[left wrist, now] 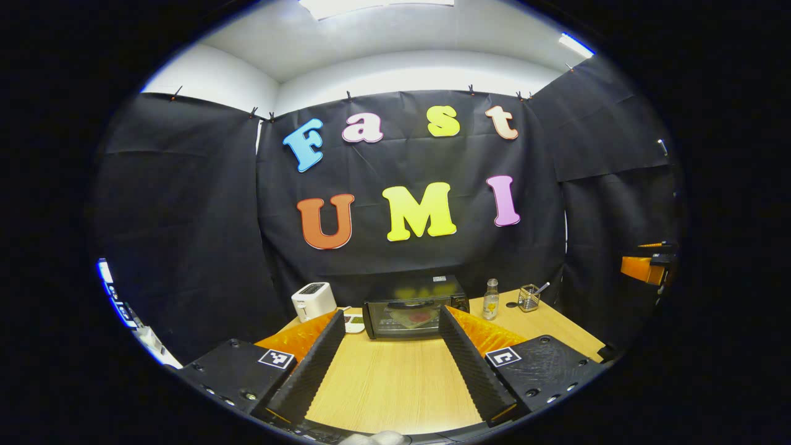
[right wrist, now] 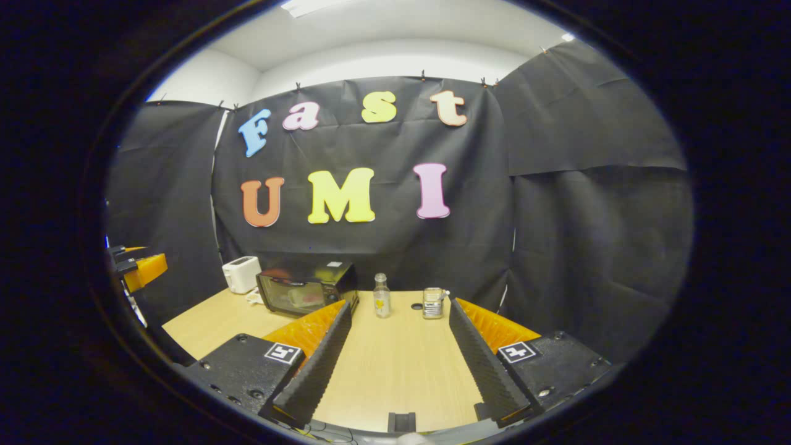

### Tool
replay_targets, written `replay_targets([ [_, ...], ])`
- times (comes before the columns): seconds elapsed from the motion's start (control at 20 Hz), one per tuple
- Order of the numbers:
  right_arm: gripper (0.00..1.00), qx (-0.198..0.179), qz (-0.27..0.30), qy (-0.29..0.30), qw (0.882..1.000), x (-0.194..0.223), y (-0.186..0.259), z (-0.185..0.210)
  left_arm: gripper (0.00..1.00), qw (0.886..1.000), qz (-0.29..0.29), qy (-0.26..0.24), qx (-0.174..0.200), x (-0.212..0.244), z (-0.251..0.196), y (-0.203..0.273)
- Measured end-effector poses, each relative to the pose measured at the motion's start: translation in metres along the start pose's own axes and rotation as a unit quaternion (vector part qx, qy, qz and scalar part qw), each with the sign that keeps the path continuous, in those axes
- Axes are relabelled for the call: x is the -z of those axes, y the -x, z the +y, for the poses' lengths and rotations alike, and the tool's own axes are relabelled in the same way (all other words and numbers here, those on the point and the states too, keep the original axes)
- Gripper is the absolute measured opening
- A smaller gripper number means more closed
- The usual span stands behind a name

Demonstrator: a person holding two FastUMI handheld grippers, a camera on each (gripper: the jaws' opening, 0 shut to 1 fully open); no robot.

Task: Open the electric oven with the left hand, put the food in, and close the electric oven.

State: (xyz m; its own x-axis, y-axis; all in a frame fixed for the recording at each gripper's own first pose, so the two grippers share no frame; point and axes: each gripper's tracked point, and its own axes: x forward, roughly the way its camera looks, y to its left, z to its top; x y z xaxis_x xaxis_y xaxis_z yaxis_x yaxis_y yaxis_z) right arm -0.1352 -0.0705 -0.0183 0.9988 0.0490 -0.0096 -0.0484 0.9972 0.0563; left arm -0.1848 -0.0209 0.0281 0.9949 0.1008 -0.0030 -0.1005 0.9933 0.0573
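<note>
A black electric oven (left wrist: 413, 306) stands at the back of the wooden table (left wrist: 389, 383), its glass door closed. Through the glass I make out something reddish and yellowish, blurred (left wrist: 415, 317). My left gripper (left wrist: 391, 312) is open and held above the table's near part, pointing straight at the oven, with nothing between its fingers. In the right gripper view the oven (right wrist: 303, 289) sits to the left. My right gripper (right wrist: 400, 305) is also open and holds nothing. It points at the table right of the oven.
A white toaster (left wrist: 313, 300) stands left of the oven, with a small white item (left wrist: 354, 322) beside it. A small bottle (left wrist: 490, 299) and a glass cup holding a utensil (left wrist: 529, 298) stand to the right. The other gripper shows at the view's edge (left wrist: 646, 267) (right wrist: 139, 269).
</note>
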Motion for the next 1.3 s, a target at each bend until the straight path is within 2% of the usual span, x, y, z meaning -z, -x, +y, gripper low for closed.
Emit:
replay_targets([
  [0.05,1.00,0.000,-0.002,0.001,1.000,-0.002,0.004,0.002,0.97,1.000,-0.001,0.006,-0.003,-0.001,0.003,0.006],
  [0.1,0.96,-0.001,-0.007,0.000,1.000,-0.005,0.008,0.007,1.00,1.000,-0.007,0.013,-0.007,-0.004,0.005,0.010],
  [0.15,1.00,-0.002,-0.012,-0.001,1.000,-0.010,0.011,0.013,0.96,1.000,-0.017,0.017,-0.012,-0.009,0.011,0.012],
  [0.25,0.96,0.008,-0.017,0.008,1.000,-0.016,0.015,0.020,0.96,0.999,-0.028,0.017,-0.002,-0.013,0.010,0.007],
  [0.3,1.00,0.014,-0.015,0.013,1.000,-0.016,0.019,0.024,0.96,1.000,-0.024,0.017,0.008,-0.013,0.008,0.005],
  [0.45,1.00,0.017,-0.026,0.028,0.999,-0.026,0.028,0.044,0.97,0.999,-0.029,0.022,0.022,-0.017,0.017,-0.001],
  [0.5,0.96,0.025,-0.028,0.029,0.999,-0.028,0.031,0.045,0.97,0.999,-0.023,0.030,0.026,-0.014,0.019,-0.002],
  [0.6,1.00,0.026,-0.038,0.025,0.999,-0.036,0.038,0.058,0.97,0.998,-0.026,0.039,0.041,-0.017,0.022,-0.002],
  [0.85,1.00,0.042,-0.045,0.017,0.998,-0.042,0.047,0.069,0.96,0.997,-0.036,0.033,0.064,-0.021,0.035,0.005],
  [0.95,0.96,0.040,-0.046,0.020,0.998,-0.042,0.050,0.073,0.96,0.997,-0.034,0.040,0.064,-0.021,0.037,0.007],
  [1.0,1.00,0.039,-0.046,0.019,0.998,-0.041,0.050,0.074,0.96,0.997,-0.033,0.041,0.063,-0.022,0.038,0.007],
  [1.3,1.00,0.041,-0.033,0.016,0.998,-0.035,0.049,0.066,0.96,0.997,-0.028,0.037,0.067,-0.019,0.028,0.008],
])
